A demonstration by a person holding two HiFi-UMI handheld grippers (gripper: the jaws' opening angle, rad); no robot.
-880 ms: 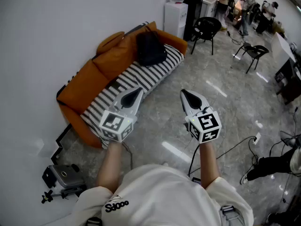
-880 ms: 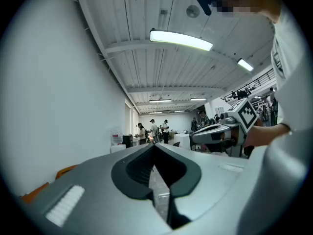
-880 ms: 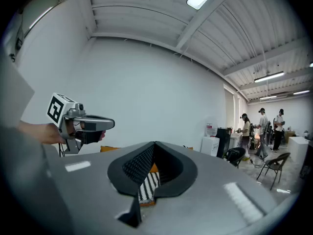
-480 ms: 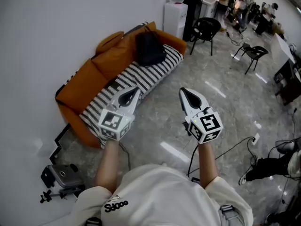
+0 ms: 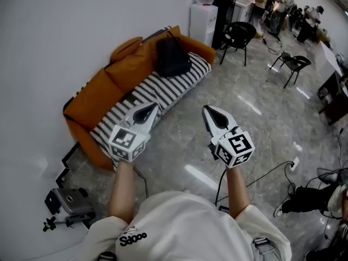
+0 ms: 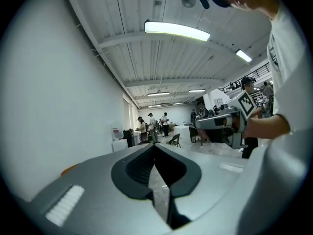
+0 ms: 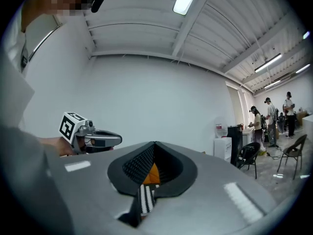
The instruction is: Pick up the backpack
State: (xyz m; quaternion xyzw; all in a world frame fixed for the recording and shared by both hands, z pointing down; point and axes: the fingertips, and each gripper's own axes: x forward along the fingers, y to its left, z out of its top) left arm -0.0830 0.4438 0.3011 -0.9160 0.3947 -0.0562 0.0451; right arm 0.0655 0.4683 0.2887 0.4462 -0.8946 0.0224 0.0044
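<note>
Open room, pale stone floor (image 5: 255, 118), white wall: the black backpack (image 5: 173, 56) sits on the far end of an orange sofa (image 5: 122, 72), well apart from both grippers.

The left gripper (image 5: 154, 106) and right gripper (image 5: 206, 111) are held level in front of the person, jaws closed on nothing; to do the approach well, the person likely needs to walk up to the sofa, open 1 gripper before arriving, and aim for the backpack's top handle or a strap rather than its soft body. Only the head view shows the backpack and the striped cover (image 5: 163, 88) beneath it; the right gripper view catches just a sliver of orange and stripes through its jaw gap; the left gripper view faces the far chairs and people instead.
</note>
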